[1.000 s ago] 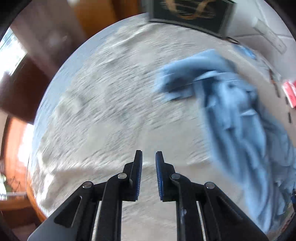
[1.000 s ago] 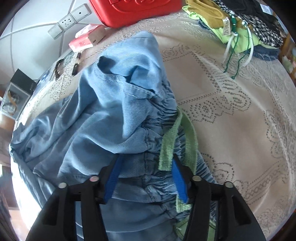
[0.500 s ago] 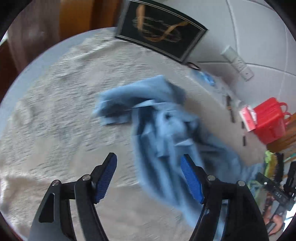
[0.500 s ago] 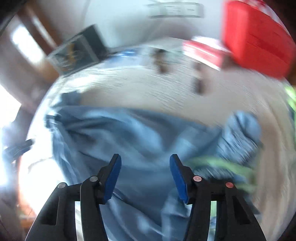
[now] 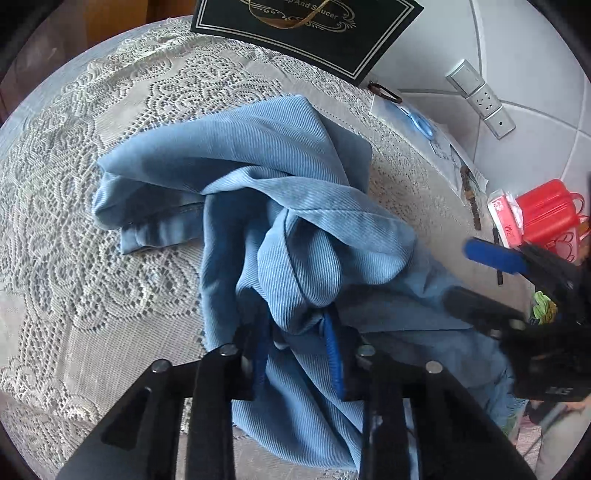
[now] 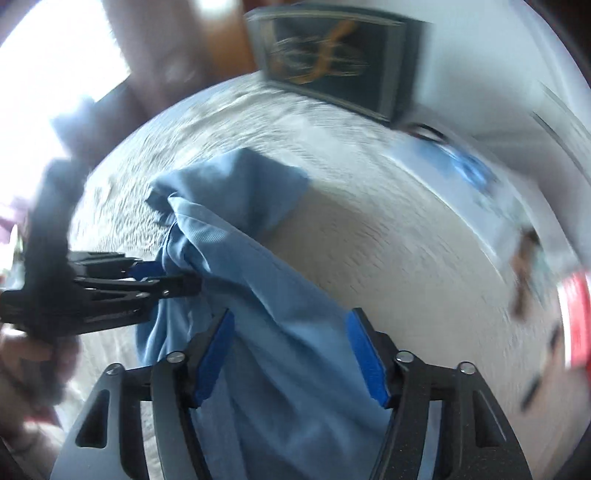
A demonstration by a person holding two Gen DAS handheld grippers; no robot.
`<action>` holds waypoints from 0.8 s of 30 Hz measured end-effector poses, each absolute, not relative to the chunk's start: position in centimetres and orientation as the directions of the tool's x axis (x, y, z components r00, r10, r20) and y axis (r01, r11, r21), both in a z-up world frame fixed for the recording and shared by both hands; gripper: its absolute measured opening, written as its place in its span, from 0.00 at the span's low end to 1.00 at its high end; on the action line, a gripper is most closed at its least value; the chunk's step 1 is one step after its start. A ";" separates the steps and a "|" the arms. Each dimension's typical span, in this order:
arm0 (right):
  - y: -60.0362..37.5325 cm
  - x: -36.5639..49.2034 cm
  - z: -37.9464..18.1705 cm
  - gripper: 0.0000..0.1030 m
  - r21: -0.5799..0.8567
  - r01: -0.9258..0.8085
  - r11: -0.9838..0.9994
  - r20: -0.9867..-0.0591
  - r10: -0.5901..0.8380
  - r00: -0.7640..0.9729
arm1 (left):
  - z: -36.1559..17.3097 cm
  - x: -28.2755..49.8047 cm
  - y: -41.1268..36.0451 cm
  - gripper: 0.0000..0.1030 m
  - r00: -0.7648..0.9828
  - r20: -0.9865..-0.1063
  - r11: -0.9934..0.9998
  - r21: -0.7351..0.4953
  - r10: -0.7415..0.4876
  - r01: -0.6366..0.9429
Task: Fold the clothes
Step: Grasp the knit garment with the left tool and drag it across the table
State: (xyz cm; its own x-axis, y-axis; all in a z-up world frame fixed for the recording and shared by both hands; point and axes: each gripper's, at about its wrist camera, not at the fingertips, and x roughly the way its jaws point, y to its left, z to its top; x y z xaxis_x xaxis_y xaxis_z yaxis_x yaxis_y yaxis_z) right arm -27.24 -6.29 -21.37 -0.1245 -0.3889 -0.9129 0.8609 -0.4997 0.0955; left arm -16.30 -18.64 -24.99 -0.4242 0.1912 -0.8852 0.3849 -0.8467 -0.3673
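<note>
So, the blue garment point(image 5: 288, 206) is lying crumpled in a heap on my lace tablecloth point(image 5: 85, 229), roughly mid-table, with one hemmed end sticking out to the left in my left wrist view. My left gripper point(image 5: 299, 354) has just been closing, and now it's pinched down narrow on a bunched fold of that fabric; the cloth is squeezed right between the blue pads point(image 5: 334, 354).

My right gripper point(image 6: 291, 354) is a different story. Its jaws have just been opening, and they stand fairly wide apart with the garment running between them. The right wrist view is pretty smeared, but the pads don't look like they press on the cloth. From the left camera you can see the right gripper poking in from the right edge, hovering over the garment's right end.

Other stuff on the table: a black box with gold lettering point(image 5: 306, 29) at the far edge against the wall, a red container point(image 5: 546, 214) off to the right, and a wall socket point(image 5: 480, 98) on the white tiles.
</note>
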 end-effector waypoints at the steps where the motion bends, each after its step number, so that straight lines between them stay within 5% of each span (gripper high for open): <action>1: -7.4 -27.3 -22.0 0.65 0.091 0.879 -0.468 -0.916 -0.386 -0.111 | -24.6 -16.2 -18.6 0.22 -0.429 -0.885 -0.854 -0.357 0.181 0.378; 4: -10.4 -27.4 -24.1 0.65 0.079 0.912 -0.402 -0.926 -0.369 -0.083 | -23.8 -16.1 -18.3 0.15 -0.432 -0.893 -0.879 -0.302 0.126 0.370; 6: -11.5 -28.1 -25.3 0.33 0.100 0.906 -0.412 -0.928 -0.367 -0.064 | -23.4 -15.7 -18.4 0.12 -0.433 -0.897 -0.885 -0.268 0.085 0.381; 7: -11.7 -28.5 -25.5 0.03 0.111 0.897 -0.428 -0.926 -0.372 -0.062 | -23.2 -15.3 -18.6 0.12 -0.430 -0.901 -0.887 -0.246 0.061 0.391; 15: -2.4 -34.9 -19.1 0.04 0.117 0.629 -0.768 -0.831 -0.423 -0.362 | -21.8 -7.3 -22.7 0.10 -0.296 -0.935 -0.859 0.017 -0.195 0.512; 21: 5.6 -37.4 -19.1 0.07 0.037 0.449 -0.893 -0.892 -0.232 -0.389 | -23.7 1.4 -27.5 0.16 -0.121 -0.963 -0.739 0.101 -0.241 0.666; 22: 6.9 -37.4 -19.7 0.13 0.042 0.427 -0.903 -0.911 -0.210 -0.356 | -24.0 2.5 -28.3 0.30 -0.104 -0.968 -0.711 0.093 -0.228 0.697; 23: 8.4 -37.1 -20.4 0.22 0.058 0.409 -0.911 -0.926 -0.202 -0.319 | -23.9 3.4 -28.9 0.54 -0.093 -0.968 -0.690 0.097 -0.233 0.718; 24: 9.8 -36.7 -21.0 0.25 0.077 0.392 -0.917 -0.938 -0.200 -0.284 | -23.5 4.3 -29.5 0.63 -0.104 -0.965 -0.670 0.089 -0.242 0.737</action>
State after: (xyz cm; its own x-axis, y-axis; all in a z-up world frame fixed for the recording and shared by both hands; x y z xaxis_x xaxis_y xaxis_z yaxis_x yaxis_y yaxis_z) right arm -36.72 9.84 -21.02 -0.2837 -0.1998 -0.9379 0.3924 -0.9166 0.0766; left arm 4.27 -29.50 -23.45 -0.1041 -0.2424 -0.9646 0.7369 -0.6702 0.0889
